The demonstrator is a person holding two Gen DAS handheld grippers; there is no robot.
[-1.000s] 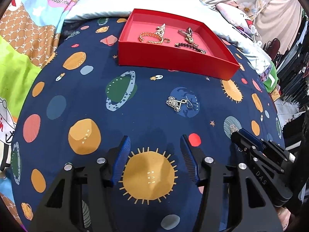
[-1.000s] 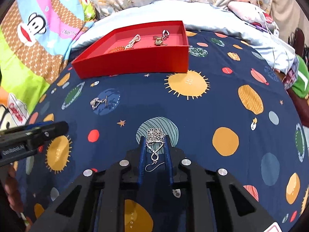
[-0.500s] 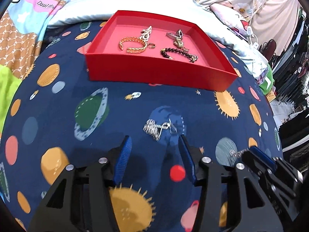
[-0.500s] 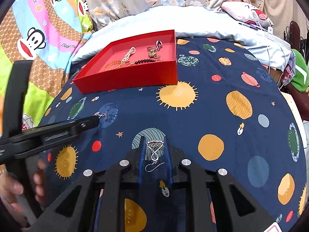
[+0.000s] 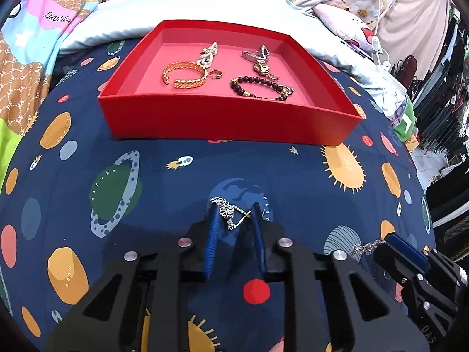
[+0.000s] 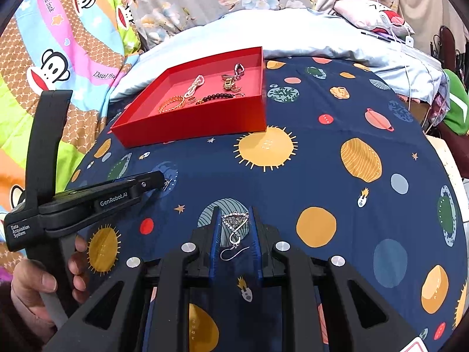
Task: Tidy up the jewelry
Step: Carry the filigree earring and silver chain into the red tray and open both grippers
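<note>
Since a second ago your left gripper slides up over one silver earring on the planet bedspread, jaws just closing around it. Your right gripper pinches a second earring. Ahead, nothing blocks the red tray.

Open planet-print bedspread lies between the grippers and the red tray, with nothing standing on it. The tray's near wall stands upright across the far path. Inside, the left floor is bare; gold bangle, pearl piece, bead bracelet occupy the middle and right. Pillows bound the far side.
</note>
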